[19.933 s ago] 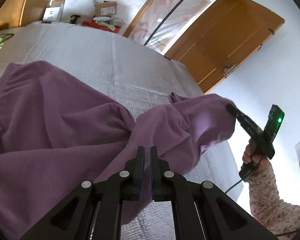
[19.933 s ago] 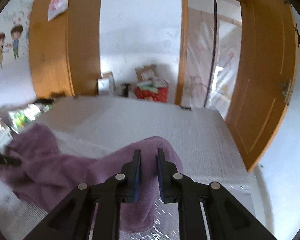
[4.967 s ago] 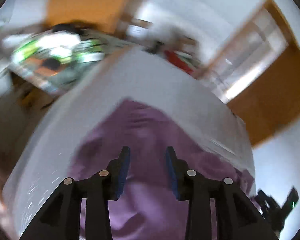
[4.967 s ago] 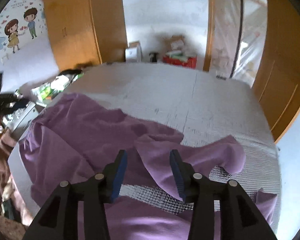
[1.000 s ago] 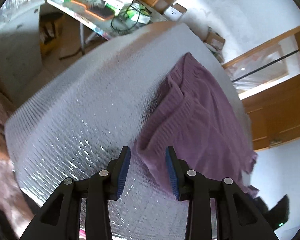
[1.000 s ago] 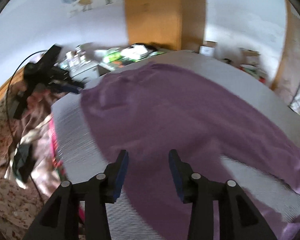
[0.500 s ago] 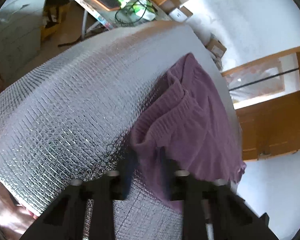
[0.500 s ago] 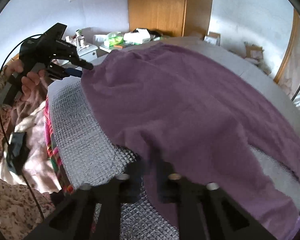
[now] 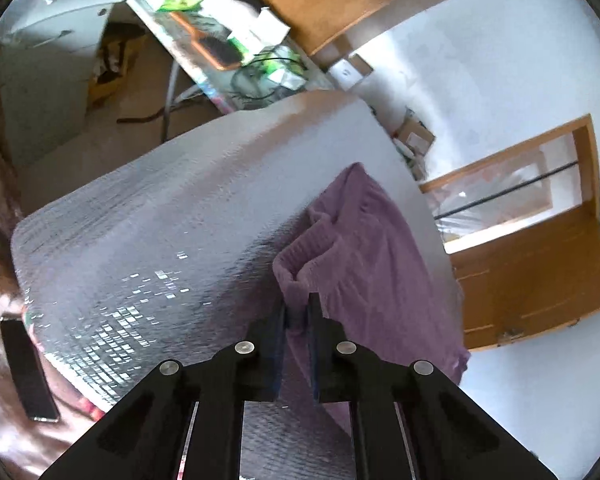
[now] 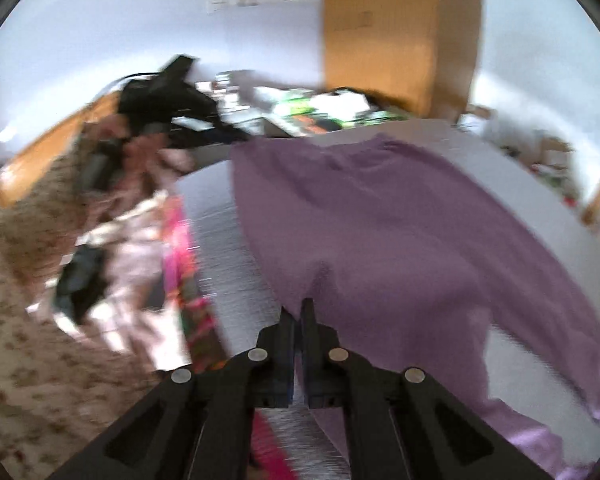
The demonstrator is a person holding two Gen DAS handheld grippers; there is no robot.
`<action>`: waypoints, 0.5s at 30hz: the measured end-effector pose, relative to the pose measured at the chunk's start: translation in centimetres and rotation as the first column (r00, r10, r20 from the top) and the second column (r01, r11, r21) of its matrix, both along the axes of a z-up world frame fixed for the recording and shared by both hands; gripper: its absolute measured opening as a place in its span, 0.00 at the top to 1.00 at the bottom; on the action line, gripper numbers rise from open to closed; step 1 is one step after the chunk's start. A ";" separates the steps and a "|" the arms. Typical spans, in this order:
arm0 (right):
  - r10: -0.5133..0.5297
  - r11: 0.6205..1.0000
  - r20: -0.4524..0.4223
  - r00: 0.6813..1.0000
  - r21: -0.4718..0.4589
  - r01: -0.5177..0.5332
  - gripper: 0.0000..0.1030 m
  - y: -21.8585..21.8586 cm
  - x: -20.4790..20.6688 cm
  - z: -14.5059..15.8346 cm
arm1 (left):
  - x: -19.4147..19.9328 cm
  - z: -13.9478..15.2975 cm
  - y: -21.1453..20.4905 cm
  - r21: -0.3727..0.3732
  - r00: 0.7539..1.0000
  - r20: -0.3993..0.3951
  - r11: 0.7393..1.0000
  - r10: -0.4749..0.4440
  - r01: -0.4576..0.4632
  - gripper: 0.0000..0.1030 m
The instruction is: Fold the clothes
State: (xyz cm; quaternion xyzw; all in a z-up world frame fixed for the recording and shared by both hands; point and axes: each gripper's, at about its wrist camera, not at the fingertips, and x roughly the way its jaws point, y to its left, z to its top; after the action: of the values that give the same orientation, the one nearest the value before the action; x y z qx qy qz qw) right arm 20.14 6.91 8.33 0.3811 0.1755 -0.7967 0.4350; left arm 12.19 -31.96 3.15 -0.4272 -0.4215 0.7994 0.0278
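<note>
The purple garment (image 9: 364, 256) lies spread over the silver quilted surface (image 9: 140, 232), running from the lower centre of the left wrist view toward the upper right. The left gripper (image 9: 298, 312) has just clamped onto a bunched edge of the cloth, its jaws pinching a raised fold at lower centre. In the right wrist view, which is blurred, the right gripper (image 10: 297, 316) is clenched on another edge of the garment (image 10: 380, 240), the fabric rising into a small peak at its tips. Beyond, at upper left of that view, the other gripper (image 10: 168, 96) shows dark against the wall. A wooden door (image 9: 540, 272) stands at right in the left view.
</note>
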 end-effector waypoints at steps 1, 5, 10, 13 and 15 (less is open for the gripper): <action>0.031 0.999 0.028 0.999 0.012 -0.031 0.98 -0.5 0.1 -0.6 | 0.0 -0.4 -0.1 -0.007 1.000 0.016 1.000 0.008 -0.008 0.90; 0.075 0.995 0.133 0.988 0.062 -0.084 0.98 -1.8 0.1 -3.5 | 0.5 -1.9 -0.7 -0.051 0.997 0.068 0.998 0.038 -0.034 0.90; 0.025 0.999 0.201 0.979 0.024 -0.030 0.97 -0.9 -1.7 -4.0 | 0.5 -3.0 -0.7 -0.070 0.993 0.109 0.997 0.048 -0.040 0.90; -0.012 1.000 0.263 0.965 -0.016 0.017 0.95 0.7 -2.9 -3.8 | 0.3 -2.9 -0.5 -0.101 0.993 0.117 0.995 0.030 -0.018 0.89; -0.014 1.000 0.265 0.964 -0.018 0.020 0.93 1.5 -3.0 -3.5 | 0.3 -2.5 -0.6 -0.123 0.993 0.118 0.992 0.015 -0.001 0.87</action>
State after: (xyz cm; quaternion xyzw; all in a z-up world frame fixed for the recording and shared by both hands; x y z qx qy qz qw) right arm 17.13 8.40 4.82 0.4813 0.1043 -0.7440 0.4516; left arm 12.46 -32.55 0.60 -0.4731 -0.3743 0.7971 -0.0266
